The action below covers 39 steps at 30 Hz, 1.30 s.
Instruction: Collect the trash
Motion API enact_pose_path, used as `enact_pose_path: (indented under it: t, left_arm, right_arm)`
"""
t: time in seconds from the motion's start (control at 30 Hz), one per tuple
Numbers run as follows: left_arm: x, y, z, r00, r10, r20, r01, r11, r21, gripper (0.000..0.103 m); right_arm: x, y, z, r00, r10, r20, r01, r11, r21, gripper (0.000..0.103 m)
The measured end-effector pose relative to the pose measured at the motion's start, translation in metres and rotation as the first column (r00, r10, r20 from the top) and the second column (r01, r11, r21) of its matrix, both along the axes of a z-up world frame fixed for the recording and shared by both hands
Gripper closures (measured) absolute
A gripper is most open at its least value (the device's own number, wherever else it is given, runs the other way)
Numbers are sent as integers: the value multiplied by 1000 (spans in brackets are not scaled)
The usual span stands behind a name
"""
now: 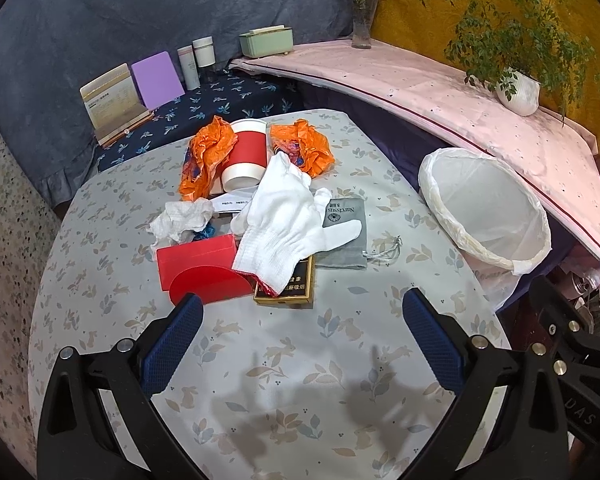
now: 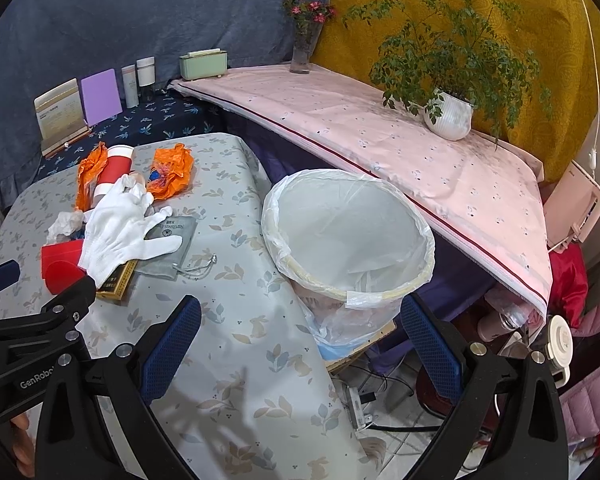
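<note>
Showing cables (image 2: 376, 396), seemingly, only right wrist.

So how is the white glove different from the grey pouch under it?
The white glove is knitted, lies on top of the pile and has a red cuff edge; the grey pouch is smooth fabric, lies flat on the table and has printed lettering and a drawstring. The glove's thumb overlaps the pouch, and the glove looks larger. Both are soft cloth items, untouched by either gripper.
</note>
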<state>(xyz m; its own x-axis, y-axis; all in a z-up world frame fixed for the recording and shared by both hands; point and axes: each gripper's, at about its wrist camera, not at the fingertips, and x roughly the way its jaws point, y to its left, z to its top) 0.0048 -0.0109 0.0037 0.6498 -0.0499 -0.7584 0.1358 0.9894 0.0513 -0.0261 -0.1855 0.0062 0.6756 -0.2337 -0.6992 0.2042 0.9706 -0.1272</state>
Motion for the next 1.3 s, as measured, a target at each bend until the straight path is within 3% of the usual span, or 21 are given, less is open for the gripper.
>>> enact_pose_path:
  t: [1.3]
  left_arm:
    - [-4, 3, 0, 1000, 7, -1, -7, 1000, 0, 8]
  right_arm:
    - [-6, -4, 3, 1000, -12, 10, 12, 1000, -8, 7]
